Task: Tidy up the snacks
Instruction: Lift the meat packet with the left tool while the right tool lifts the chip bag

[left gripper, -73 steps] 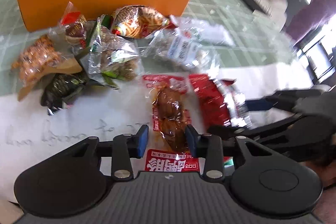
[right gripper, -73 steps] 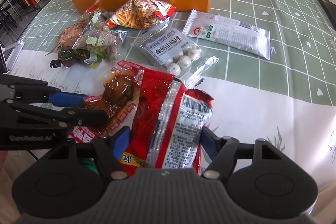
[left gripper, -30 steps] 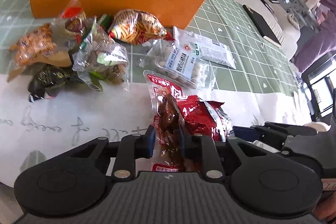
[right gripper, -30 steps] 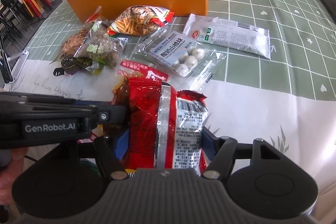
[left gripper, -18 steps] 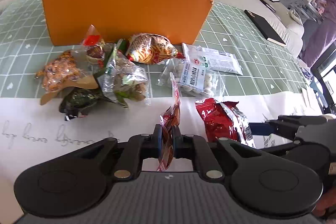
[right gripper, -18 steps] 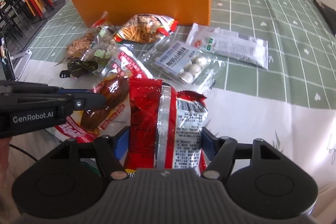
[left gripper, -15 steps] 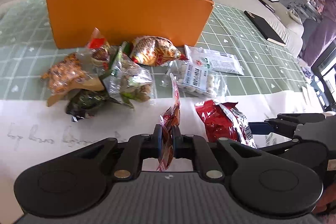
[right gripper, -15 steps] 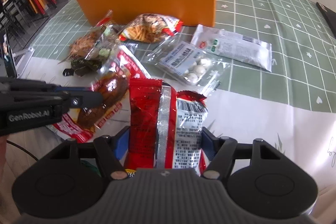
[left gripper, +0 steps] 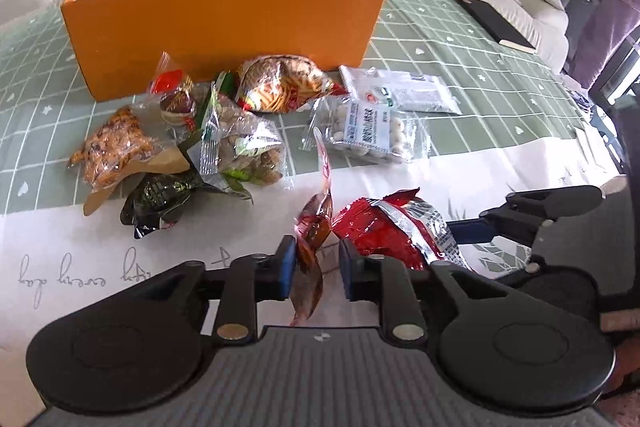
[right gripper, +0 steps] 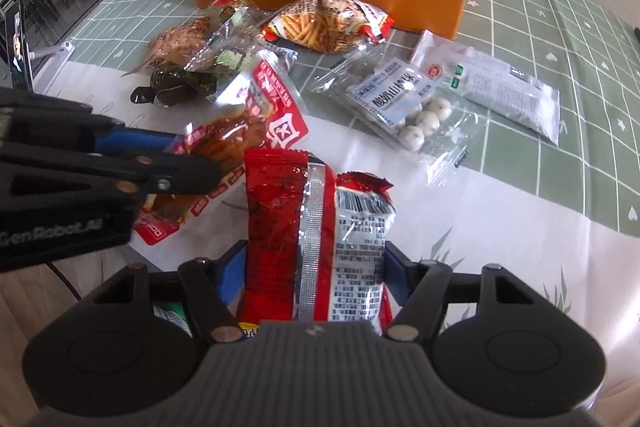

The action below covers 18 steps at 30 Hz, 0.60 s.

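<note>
My left gripper [left gripper: 314, 267] has its jaws a little apart around a clear red-trimmed pack of brown braised meat [left gripper: 312, 239], which stands on edge against the left pad; the pack also shows in the right wrist view [right gripper: 224, 147]. My right gripper [right gripper: 316, 267] is shut on a red and silver snack bag [right gripper: 320, 223], held above the table, also seen in the left wrist view [left gripper: 396, 231]. The open orange box [left gripper: 224, 15] stands at the back. Other snack packs lie in front of it.
On the green checked tablecloth [left gripper: 480, 67] lie a fries bag [left gripper: 280, 83], a pack of white balls [left gripper: 368, 131], a flat white pack [left gripper: 400, 91], and a heap of nut and meat packs [left gripper: 168, 139]. A black book [left gripper: 492, 23] and a sofa are behind.
My left gripper closed on the meat pack and lifted it off the table on edge; now its jaws have parted slightly. The right gripper rose with the red bag.
</note>
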Each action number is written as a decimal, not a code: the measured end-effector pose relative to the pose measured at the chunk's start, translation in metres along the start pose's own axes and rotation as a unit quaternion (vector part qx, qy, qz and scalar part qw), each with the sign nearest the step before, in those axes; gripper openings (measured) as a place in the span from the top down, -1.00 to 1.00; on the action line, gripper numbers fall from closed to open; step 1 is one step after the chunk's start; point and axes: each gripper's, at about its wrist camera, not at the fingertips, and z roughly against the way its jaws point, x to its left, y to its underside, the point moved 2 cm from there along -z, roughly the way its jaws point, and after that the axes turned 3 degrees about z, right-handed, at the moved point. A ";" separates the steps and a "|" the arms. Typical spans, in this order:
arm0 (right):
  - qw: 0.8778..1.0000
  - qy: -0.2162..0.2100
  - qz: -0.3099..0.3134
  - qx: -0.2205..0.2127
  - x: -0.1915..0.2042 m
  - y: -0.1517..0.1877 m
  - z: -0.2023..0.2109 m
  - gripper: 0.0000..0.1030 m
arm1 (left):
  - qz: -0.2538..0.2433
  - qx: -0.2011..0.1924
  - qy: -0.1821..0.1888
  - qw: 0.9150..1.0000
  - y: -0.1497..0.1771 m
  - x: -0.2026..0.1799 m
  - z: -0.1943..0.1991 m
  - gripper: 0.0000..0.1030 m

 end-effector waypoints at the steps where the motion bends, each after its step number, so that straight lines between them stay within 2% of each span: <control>1: 1.000 -0.001 0.002 -0.001 0.000 0.000 0.000 -0.30 | 0.002 0.008 0.000 1.000 0.000 0.001 -0.004 0.47; 4: 1.000 -0.002 0.011 -0.002 0.003 0.000 0.000 -0.30 | -0.004 0.010 -0.002 1.000 0.000 0.001 -0.010 0.48; 6: 1.000 -0.001 0.015 -0.003 0.003 0.000 -0.001 -0.30 | 0.001 0.029 0.009 1.000 0.003 0.002 -0.019 0.58; 8: 1.000 0.002 0.018 -0.004 0.003 -0.001 -0.001 -0.30 | 0.008 0.042 0.000 0.999 0.008 0.005 -0.028 0.61; 14: 1.000 -0.002 0.019 -0.005 0.002 -0.001 0.000 -0.30 | 0.004 0.018 0.001 1.000 0.007 0.006 -0.021 0.66; 18: 1.000 0.000 0.009 -0.011 -0.002 -0.002 0.004 -0.29 | -0.009 -0.002 -0.013 1.000 0.007 0.003 -0.011 0.67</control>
